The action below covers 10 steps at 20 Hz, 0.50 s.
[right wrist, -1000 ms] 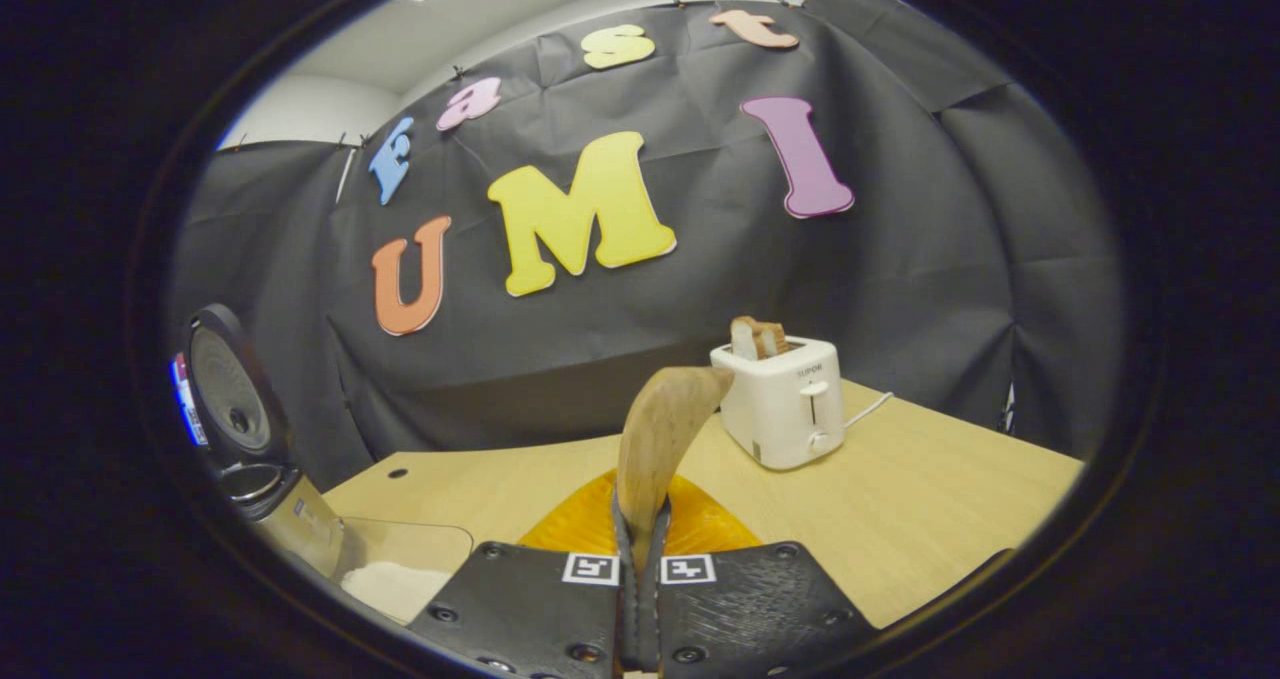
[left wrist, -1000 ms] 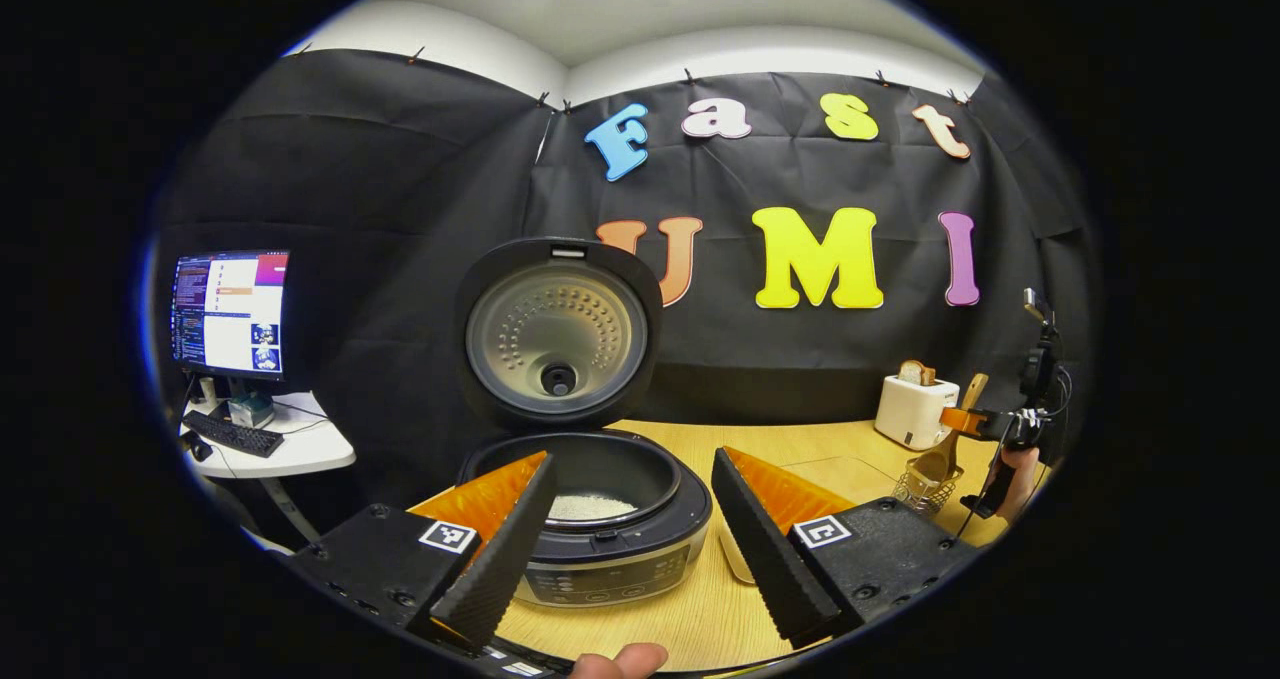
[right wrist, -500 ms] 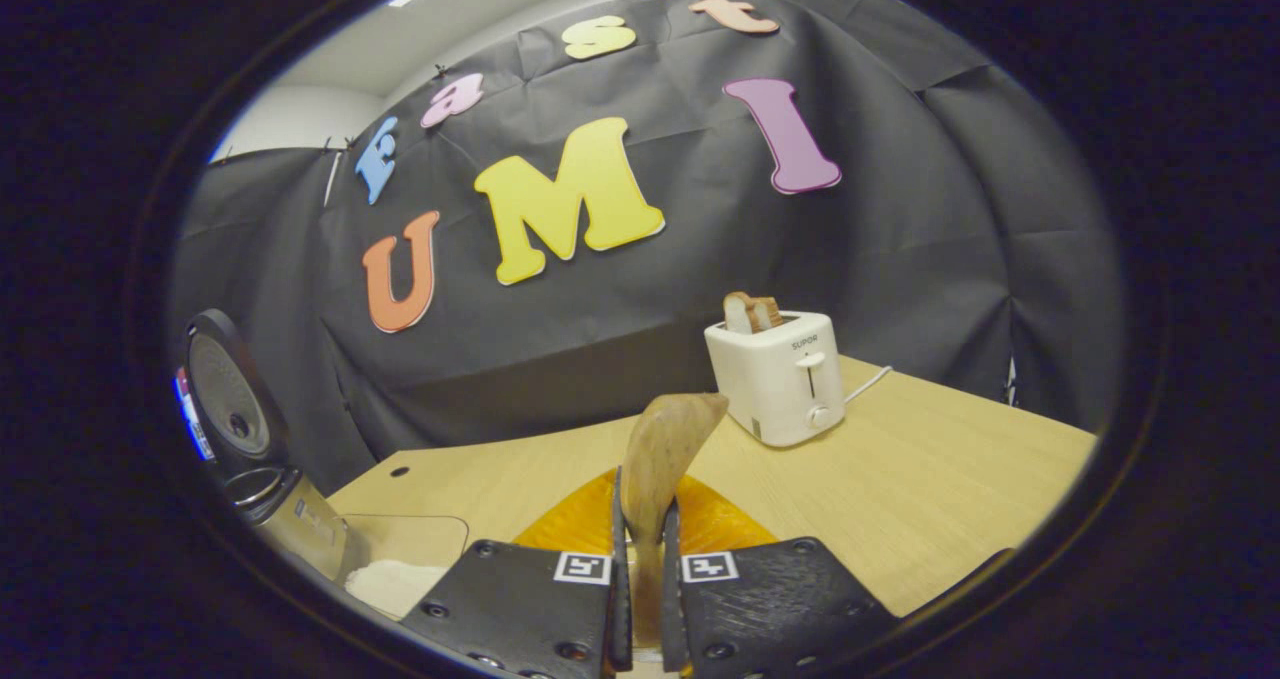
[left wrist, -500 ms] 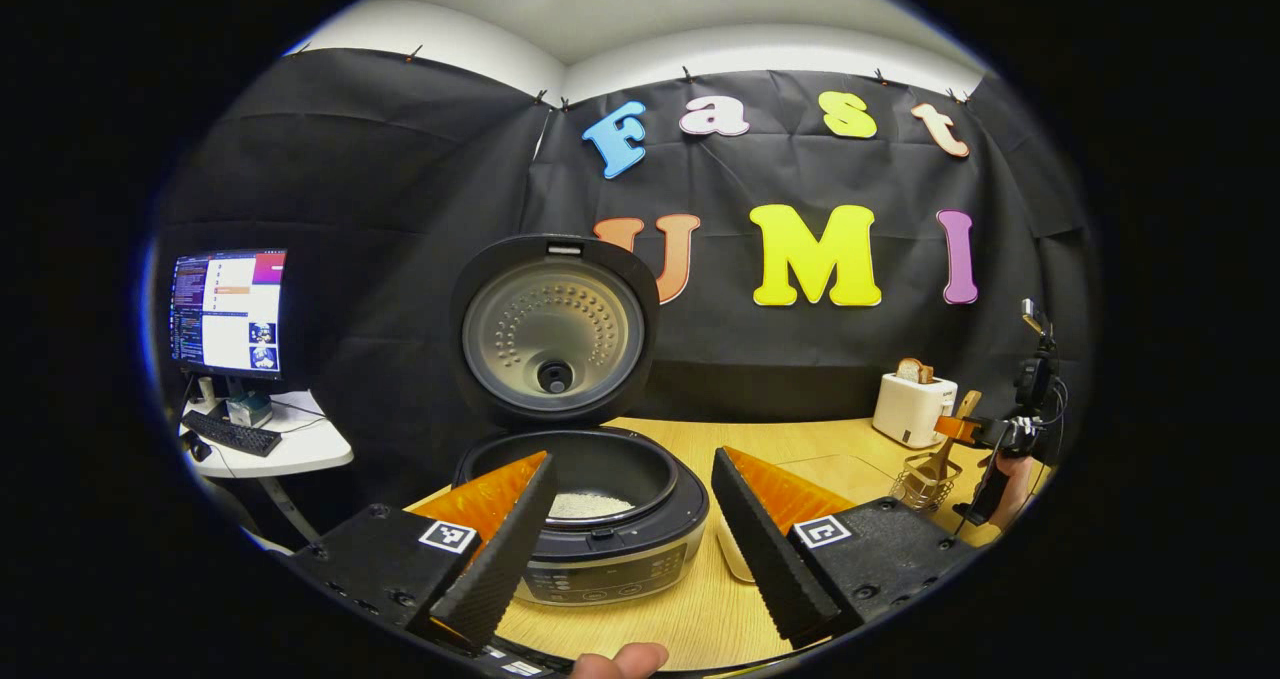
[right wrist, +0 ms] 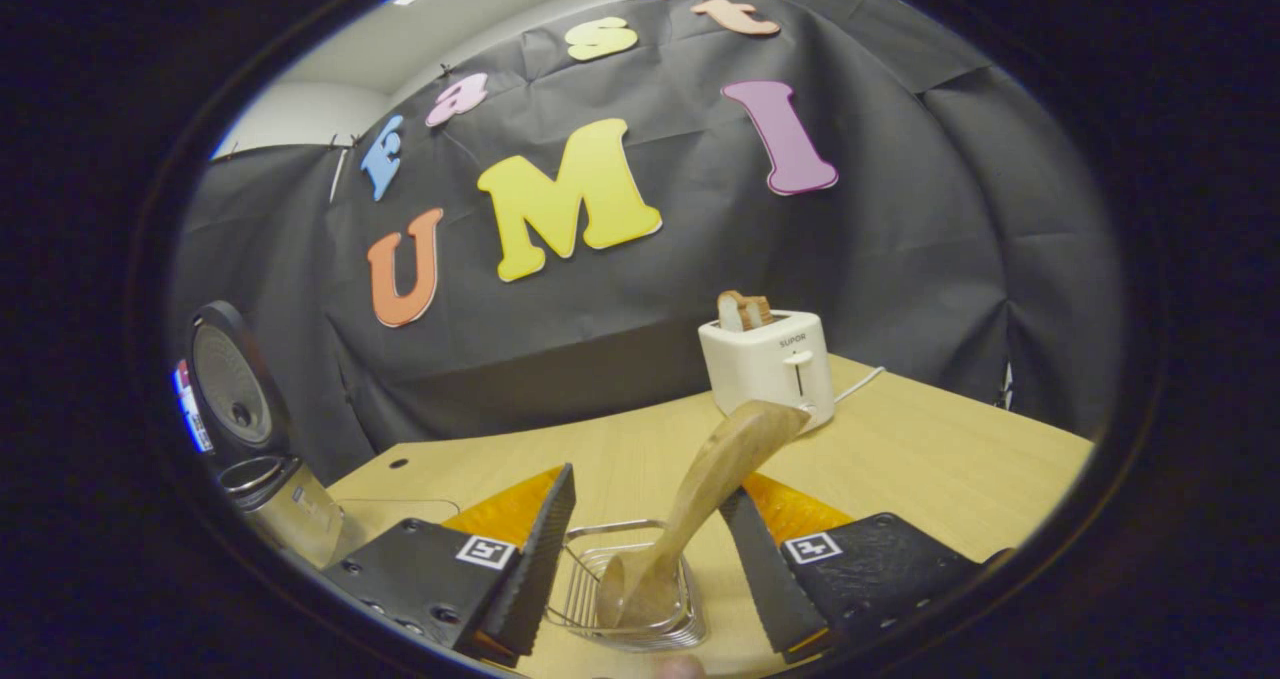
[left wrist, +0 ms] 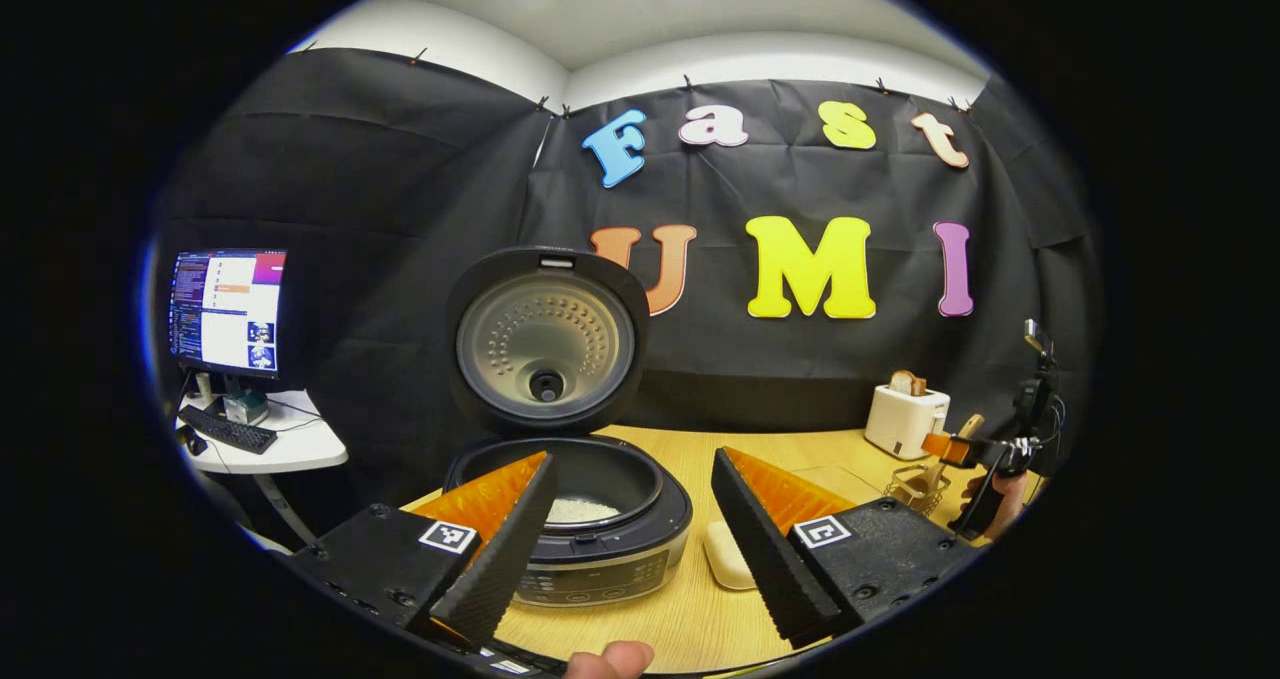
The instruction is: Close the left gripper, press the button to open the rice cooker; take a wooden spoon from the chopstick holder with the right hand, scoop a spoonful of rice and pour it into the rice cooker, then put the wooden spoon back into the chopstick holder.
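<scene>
The rice cooker [left wrist: 590, 559] stands with its lid [left wrist: 545, 344] raised, and white rice lies in its pot. My left gripper [left wrist: 633, 459] is open in front of the cooker, with nothing between its fingers. In the right gripper view, the wooden spoon [right wrist: 735, 449] stands bowl-down in the wire chopstick holder [right wrist: 575, 599], its handle leaning right. My right gripper [right wrist: 648, 487] is open, its fingers on either side of the holder and clear of the spoon. The left gripper view shows the holder [left wrist: 912, 484] at the far right.
A clear container of rice [left wrist: 725, 556] sits to the right of the cooker. A white toaster [right wrist: 770, 364] with bread stands at the back of the wooden table [right wrist: 930, 469]. A monitor [left wrist: 228, 309] is on a side desk at the left.
My right gripper has opened and let go of the spoon, which now stands in the holder. The left gripper has drawn back a little from the cooker.
</scene>
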Available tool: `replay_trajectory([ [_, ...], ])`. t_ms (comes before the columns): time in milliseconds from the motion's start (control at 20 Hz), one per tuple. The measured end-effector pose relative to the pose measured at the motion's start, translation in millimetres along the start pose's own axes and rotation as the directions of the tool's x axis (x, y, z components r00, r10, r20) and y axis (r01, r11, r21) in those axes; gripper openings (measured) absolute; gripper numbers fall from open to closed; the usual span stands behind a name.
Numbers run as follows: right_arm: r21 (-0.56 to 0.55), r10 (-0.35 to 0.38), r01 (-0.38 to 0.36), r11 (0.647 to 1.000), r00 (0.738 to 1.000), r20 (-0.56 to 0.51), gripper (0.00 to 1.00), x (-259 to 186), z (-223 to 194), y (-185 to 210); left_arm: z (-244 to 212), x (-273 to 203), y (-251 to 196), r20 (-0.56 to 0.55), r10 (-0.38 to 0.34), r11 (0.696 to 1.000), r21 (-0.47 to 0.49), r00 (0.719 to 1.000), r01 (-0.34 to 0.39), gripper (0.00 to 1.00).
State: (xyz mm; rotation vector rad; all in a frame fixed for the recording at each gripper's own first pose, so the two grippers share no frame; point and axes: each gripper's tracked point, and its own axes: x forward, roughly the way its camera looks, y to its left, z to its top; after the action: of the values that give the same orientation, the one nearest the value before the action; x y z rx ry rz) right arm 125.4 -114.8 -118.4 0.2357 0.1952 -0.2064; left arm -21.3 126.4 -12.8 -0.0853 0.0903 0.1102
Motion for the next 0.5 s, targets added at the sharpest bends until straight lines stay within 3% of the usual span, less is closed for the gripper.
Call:
replay_trajectory([
  [50, 0.008, 0.003, -0.003, 1.0, 1.0, -0.009, 0.87, -4, -2, -2, -1, -1, -2, -0.007, 0.016, 1.0, -0.013, 1.0, -0.016, 0.99],
  [200, 0.012, 0.02, -0.019, 1.0, 0.999, -0.032, 0.88, -20, -8, -9, 1, -4, -27, -0.01, -0.018, 1.0, -0.026, 1.0, 0.018, 0.99],
  [350, 0.019, 0.04, -0.039, 0.999, 0.998, -0.046, 0.91, -41, -10, -14, 8, -9, -36, 0.029, 0.002, 1.0, 0.008, 1.0, -0.003, 0.99],
  [500, -0.02, 0.063, -0.064, 0.998, 0.997, -0.053, 0.91, -65, -14, -17, 6, -9, -51, 0.065, 0.01, 1.0, -0.015, 0.998, -0.009, 0.98],
])
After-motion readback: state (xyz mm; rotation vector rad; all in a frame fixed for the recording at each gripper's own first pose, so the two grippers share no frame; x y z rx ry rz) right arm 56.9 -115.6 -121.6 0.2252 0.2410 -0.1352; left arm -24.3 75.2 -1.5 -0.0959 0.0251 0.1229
